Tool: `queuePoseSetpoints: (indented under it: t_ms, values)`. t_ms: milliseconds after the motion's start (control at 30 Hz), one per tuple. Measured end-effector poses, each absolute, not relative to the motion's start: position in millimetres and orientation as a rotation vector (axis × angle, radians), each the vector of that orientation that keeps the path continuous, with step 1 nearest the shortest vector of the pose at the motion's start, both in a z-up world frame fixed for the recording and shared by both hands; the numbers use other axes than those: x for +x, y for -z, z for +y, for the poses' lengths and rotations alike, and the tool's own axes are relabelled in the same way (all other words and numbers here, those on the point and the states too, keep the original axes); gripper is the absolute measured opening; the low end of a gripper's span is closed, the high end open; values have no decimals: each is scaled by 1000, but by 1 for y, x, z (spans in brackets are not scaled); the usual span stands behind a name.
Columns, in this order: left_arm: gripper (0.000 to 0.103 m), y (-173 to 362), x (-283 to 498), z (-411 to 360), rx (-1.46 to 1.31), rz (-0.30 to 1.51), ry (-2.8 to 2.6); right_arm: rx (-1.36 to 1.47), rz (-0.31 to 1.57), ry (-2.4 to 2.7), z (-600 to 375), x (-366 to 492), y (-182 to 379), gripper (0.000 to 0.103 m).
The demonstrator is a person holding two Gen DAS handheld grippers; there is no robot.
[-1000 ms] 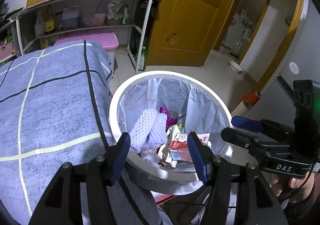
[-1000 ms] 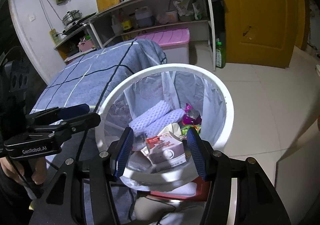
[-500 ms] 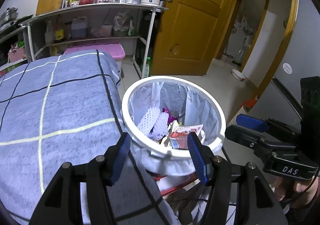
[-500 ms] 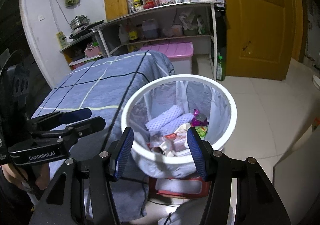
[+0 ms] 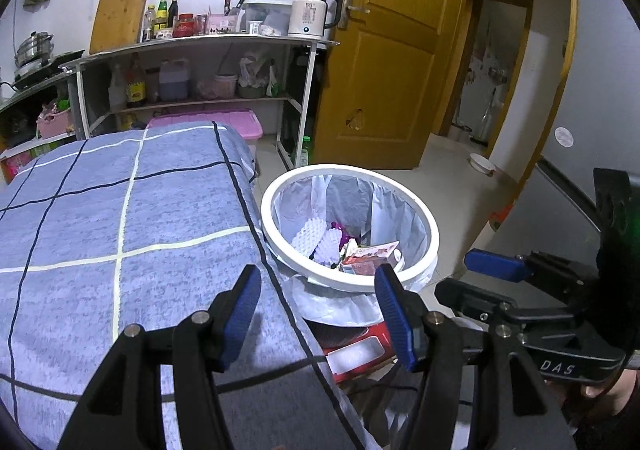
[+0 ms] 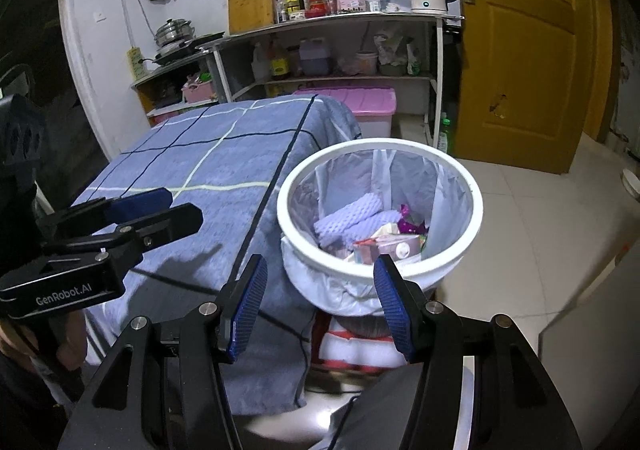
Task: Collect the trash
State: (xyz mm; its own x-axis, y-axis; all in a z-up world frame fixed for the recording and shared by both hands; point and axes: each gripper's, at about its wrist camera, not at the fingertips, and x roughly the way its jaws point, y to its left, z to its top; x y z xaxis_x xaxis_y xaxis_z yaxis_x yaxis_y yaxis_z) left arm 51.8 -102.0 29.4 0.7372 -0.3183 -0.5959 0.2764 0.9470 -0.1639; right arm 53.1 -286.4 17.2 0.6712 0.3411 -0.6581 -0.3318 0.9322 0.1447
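Note:
A white round trash bin (image 5: 424, 219) (image 6: 476, 206) with a clear liner stands beside the blue checked tablecloth (image 5: 120, 218) (image 6: 224, 170). Inside lie white foam fruit nets (image 5: 316, 238) (image 6: 348, 214), a red and white carton (image 5: 372, 256) (image 6: 394, 248) and purple wrappers. My left gripper (image 5: 318, 290) is open and empty, near the bin's front rim and over the table corner. My right gripper (image 6: 320, 278) is open and empty too, in front of the bin. Each gripper shows in the other's view: the right one (image 5: 496, 270), the left one (image 6: 144, 206).
A metal shelf (image 5: 200, 46) with bottles, a kettle (image 5: 310, 16) and a cutting board stands at the back wall. A pink storage box (image 6: 360, 106) sits under it. A yellow wooden door (image 6: 532, 50) is at the right. A red stool (image 5: 360, 346) is under the bin.
Both grippers have drawn back and up from over the bin, so the bin looks smaller and farther. The carton that was between the right fingers now lies in the bin.

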Motion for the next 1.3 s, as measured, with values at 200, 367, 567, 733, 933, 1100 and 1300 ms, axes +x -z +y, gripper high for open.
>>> queuePoseSetpoints:
  t_ms: [200, 367, 567, 733, 933, 1100, 1300]
  values:
    - [61, -29, 44, -102, -64, 663, 319, 8, 740, -374, -286, 44, -17, 56]
    - [61, -29, 37, -102, -63, 661, 311, 10, 736, -371, -287, 43, -17, 56]
    - [61, -30, 37, -103, -59, 659, 307, 9, 736, -370, -288, 43, -18, 56]
    - [61, -31, 37, -103, -56, 660, 300, 9, 735, -370, -288, 43, -18, 56]
    - [61, -31, 38, -102, -54, 659, 298, 9, 734, -370, -288, 43, -17, 56]
    - [61, -31, 39, -101, -53, 660, 296, 9, 735, -369, -288, 43, -18, 56]
    - [61, -31, 39, -101, -53, 660, 298, 10, 735, -370, -288, 42, -18, 56]
